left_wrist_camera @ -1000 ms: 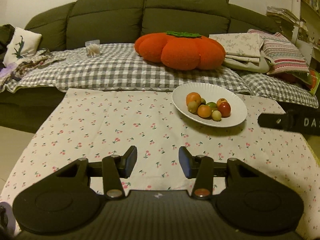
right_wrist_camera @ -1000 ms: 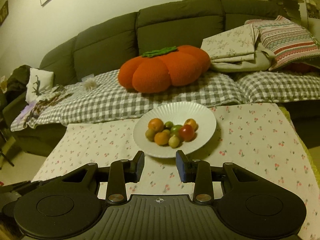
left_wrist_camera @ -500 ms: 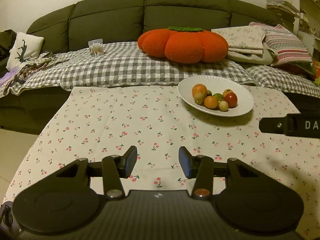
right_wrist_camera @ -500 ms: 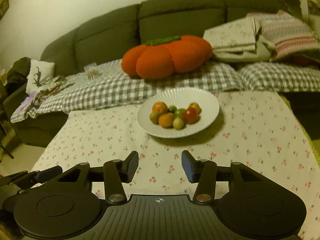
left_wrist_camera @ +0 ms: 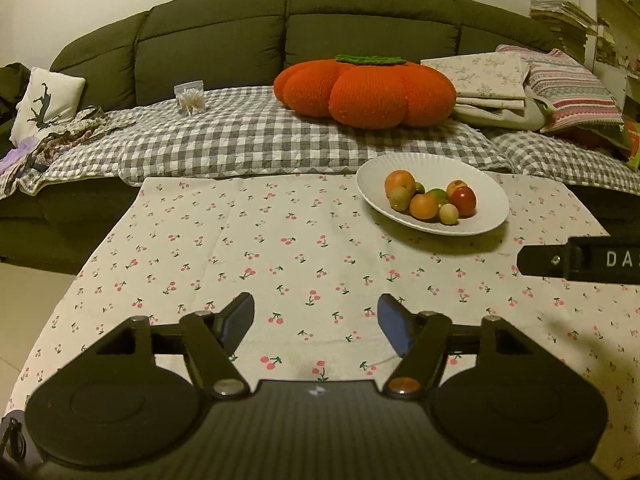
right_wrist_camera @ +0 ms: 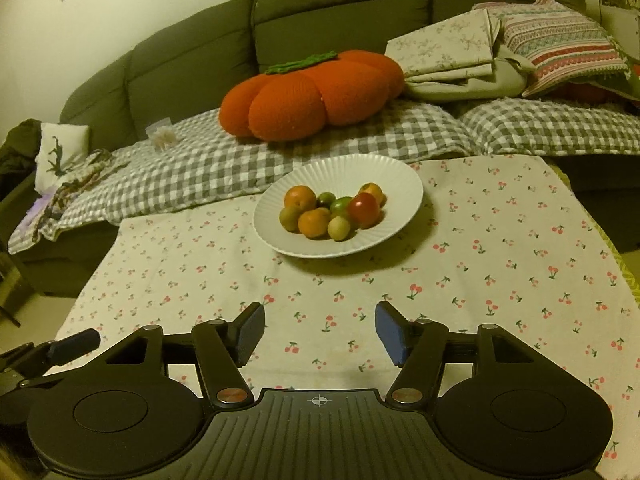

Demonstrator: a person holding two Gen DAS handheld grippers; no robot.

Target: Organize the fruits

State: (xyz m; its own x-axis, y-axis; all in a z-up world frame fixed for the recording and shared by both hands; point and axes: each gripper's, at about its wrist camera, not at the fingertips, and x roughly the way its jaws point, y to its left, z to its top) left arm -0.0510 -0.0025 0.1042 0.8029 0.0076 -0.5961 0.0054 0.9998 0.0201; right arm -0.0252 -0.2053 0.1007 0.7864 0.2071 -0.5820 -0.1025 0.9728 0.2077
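A white ribbed plate [left_wrist_camera: 488, 196] [right_wrist_camera: 396, 176] stands on the cherry-print tablecloth [left_wrist_camera: 280, 248] [right_wrist_camera: 500, 248] near the sofa side. It holds several small fruits: oranges [right_wrist_camera: 300, 197], a red one [right_wrist_camera: 363, 209], green and yellowish ones [right_wrist_camera: 339, 227]. My left gripper [left_wrist_camera: 316, 326] is open and empty, low over the cloth, with the plate ahead to the right. My right gripper [right_wrist_camera: 320, 330] is open and empty, with the plate straight ahead and well beyond the fingertips. The right gripper's finger [left_wrist_camera: 576, 261] shows at the right edge of the left wrist view.
A dark green sofa [left_wrist_camera: 360, 40] with a grey checked blanket [left_wrist_camera: 240, 140] lies behind the table. On it are an orange pumpkin cushion [left_wrist_camera: 368, 88] [right_wrist_camera: 312, 96], folded cloths and a striped pillow [right_wrist_camera: 560, 44]. The table's right edge [right_wrist_camera: 600, 240] drops to the floor.
Both grippers have drawn back from the plate and opened wider. The plate and fruits have not moved.
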